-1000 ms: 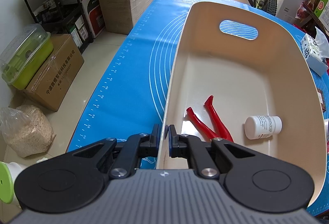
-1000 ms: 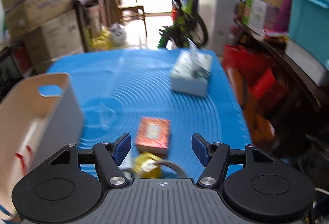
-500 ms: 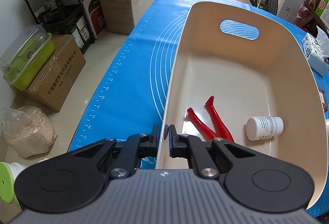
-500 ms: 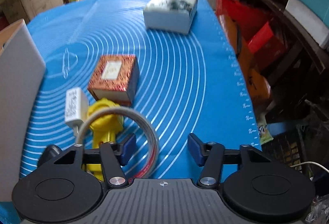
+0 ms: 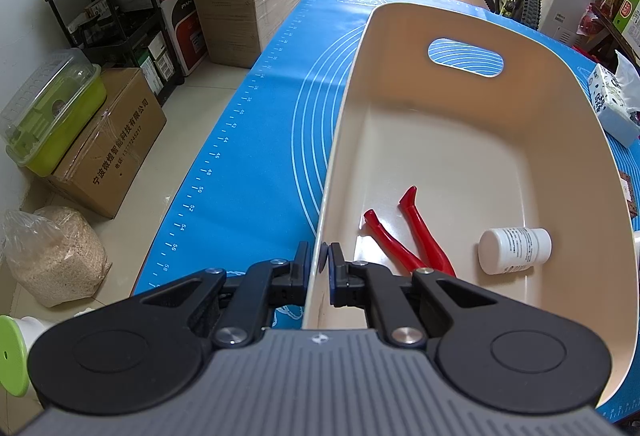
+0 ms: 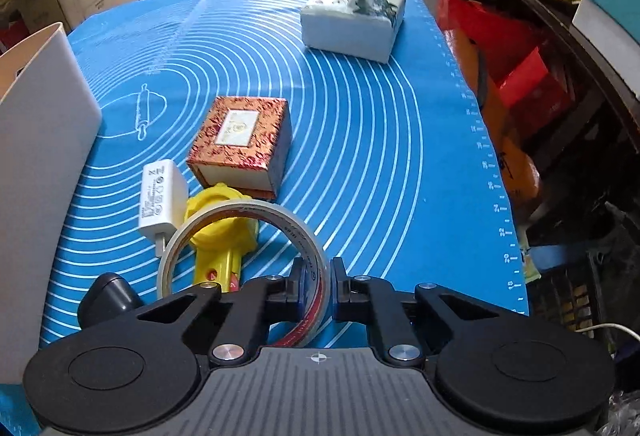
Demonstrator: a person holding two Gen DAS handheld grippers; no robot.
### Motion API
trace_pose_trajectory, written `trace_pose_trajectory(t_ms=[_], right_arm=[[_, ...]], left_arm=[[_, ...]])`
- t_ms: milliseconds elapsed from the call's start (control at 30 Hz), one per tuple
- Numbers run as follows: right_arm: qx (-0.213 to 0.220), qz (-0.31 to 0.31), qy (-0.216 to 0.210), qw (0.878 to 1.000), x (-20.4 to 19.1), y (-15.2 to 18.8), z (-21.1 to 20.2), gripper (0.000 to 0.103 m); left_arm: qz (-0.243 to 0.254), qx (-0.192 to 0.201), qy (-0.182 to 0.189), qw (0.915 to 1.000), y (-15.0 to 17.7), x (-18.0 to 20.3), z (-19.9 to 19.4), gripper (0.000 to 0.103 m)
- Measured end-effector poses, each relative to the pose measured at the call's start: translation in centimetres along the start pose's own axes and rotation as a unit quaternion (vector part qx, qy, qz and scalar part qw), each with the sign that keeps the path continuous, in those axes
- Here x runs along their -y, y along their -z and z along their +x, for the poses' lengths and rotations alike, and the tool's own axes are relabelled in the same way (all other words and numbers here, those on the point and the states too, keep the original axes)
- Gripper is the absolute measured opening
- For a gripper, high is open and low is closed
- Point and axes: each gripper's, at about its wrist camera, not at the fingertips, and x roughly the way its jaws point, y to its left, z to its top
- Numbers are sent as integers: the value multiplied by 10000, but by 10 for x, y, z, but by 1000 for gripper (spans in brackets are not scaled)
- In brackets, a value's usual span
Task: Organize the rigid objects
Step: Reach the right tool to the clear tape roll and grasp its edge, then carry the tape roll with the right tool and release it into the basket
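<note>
A blue silicone baking mat (image 6: 360, 140) with white rings covers the table. On it rest a cream bin (image 5: 592, 164), a tissue box (image 6: 352, 24), a red patterned box (image 6: 240, 144), a white charger (image 6: 158, 196), a yellow plastic item (image 6: 224, 232), possibly a toy, and a tape roll (image 6: 248, 232).

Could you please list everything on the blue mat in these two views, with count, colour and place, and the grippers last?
Bin: one, cream, left part of the mat.
Pliers: one, red handles, inside the bin.
Bottle: one, white, lying in the bin.
Tape roll: one, clear, near edge of the mat.
Yellow item: one, behind the roll.
Charger: one, white, beside the yellow item.
Box: one, red-patterned, mid mat.
Tissue pack: one, white, far side.
Dark item: one, near left, unclear.
Left gripper: clamped on the bin's rim.
Right gripper: jaws just closed, pinching the tape roll's band.
</note>
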Motion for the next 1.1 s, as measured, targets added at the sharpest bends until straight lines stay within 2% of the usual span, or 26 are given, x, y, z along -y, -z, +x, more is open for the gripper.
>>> trace_pose_trajectory(t_ms=[200,500,633,867,1100], right_arm=[[426,3,32,9991,-4,-4,-22,16],[950,107,107,9954,-9,-13,-44,16],[1340,264,33,9906,-14,-18,-60,16],[1960,399,-380,9791,-40,-24,-91,16],[2188,290,-947,9707,-78,-31,-109,16]], left_arm=[[2,0,0,10000,0,0,0,11],[-3,-1,5,10000,0,0,0,11],[4,1,2,10000,0,1,0,11],[16,3,0,10000,0,1,0,11],[44,16,-13,10000,0,1,-1,11]])
